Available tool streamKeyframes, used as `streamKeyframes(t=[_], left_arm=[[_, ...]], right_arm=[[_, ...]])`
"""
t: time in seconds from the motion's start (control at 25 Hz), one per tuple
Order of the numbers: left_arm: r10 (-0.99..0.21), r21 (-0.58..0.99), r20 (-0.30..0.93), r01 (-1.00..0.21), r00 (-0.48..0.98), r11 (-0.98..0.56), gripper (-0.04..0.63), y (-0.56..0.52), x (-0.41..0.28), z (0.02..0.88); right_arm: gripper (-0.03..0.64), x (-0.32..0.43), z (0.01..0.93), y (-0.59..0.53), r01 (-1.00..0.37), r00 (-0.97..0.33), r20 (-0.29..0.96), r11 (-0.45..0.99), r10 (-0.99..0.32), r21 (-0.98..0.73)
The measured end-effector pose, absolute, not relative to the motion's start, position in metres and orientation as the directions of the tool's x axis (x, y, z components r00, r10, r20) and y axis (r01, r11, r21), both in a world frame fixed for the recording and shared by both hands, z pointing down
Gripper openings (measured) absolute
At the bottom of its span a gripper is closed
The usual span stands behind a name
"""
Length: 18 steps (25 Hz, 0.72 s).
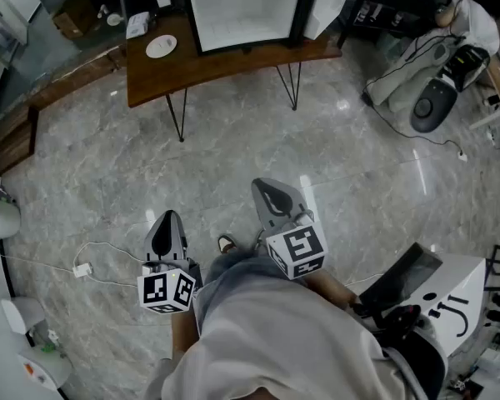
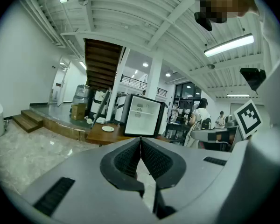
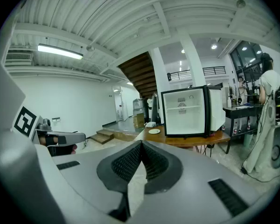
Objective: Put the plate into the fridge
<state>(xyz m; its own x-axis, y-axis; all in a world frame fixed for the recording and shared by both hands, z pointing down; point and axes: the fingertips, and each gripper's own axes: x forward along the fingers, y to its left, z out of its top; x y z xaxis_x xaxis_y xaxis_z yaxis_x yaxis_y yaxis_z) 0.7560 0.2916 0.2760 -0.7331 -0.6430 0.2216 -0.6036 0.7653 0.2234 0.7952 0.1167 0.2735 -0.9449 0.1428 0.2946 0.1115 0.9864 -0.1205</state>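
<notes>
The white plate (image 1: 161, 47) lies flat on the wooden table (image 1: 233, 63), near the table's left end and about midway between its front and back edges. It looks bare, though it is too small to be sure. Just behind it, at the table's back left corner, sits a small white packet (image 1: 137, 25). To the right of the plate, apart from it, a small fridge (image 1: 244, 7) stands on the middle of the table. Its door (image 1: 325, 2) is swung open to the right and shows a white interior with a shelf. The table has a curved front edge and thin black hairpin legs (image 1: 177, 117), and it stands on a grey marble floor (image 1: 92, 190).

Both grippers are well apart from the table, held low in front of the person and pointing toward the fridge. The left gripper (image 1: 167, 217) has its 2 fingers (image 2: 128, 158) closed tip to tip with nothing between them. Its marker cube (image 1: 167, 291) sits just behind. The right gripper (image 1: 263, 187) is beside it, a little nearer the table, and its 2 fingers (image 3: 125, 163) are also closed on nothing. Its marker cube (image 1: 296, 252) faces up. In each gripper view the plate shows just to the left of the fridge.

On the floor left of the left gripper lies a white cable (image 1: 83, 269) with a small plug block.
</notes>
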Motion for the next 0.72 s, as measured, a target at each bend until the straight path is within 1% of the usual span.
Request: streamKeyframes(t=[0.32,0.52,0.6,0.72], left_arm=[[-0.634,0.218,0.226,-0.596,-0.74,0.773,0.02,0.267,0.763,0.282],[-0.672,0.169,0.19,-0.651,-0.716,0.74,0.02,0.251,0.778,0.27],[-0.689,0.133,0.171,-0.676,-0.705,0.725,0.02,0.242,0.784,0.26],[-0.705,0.09,0.141,-0.7,-0.695,0.708,0.02,0.23,0.792,0.252]], right_arm=[[0.017,0.809,0.288,0.082,0.09,-0.946,0.298,0.986,0.129,-0.141],[0.017,0.823,0.3,0.063,0.065,-0.948,0.299,0.983,0.114,-0.172],[0.018,0.825,0.306,0.055,0.07,-0.945,0.301,0.977,0.131,-0.203],[0.018,0.825,0.319,0.053,0.126,-0.929,0.313,0.963,0.199,-0.238]])
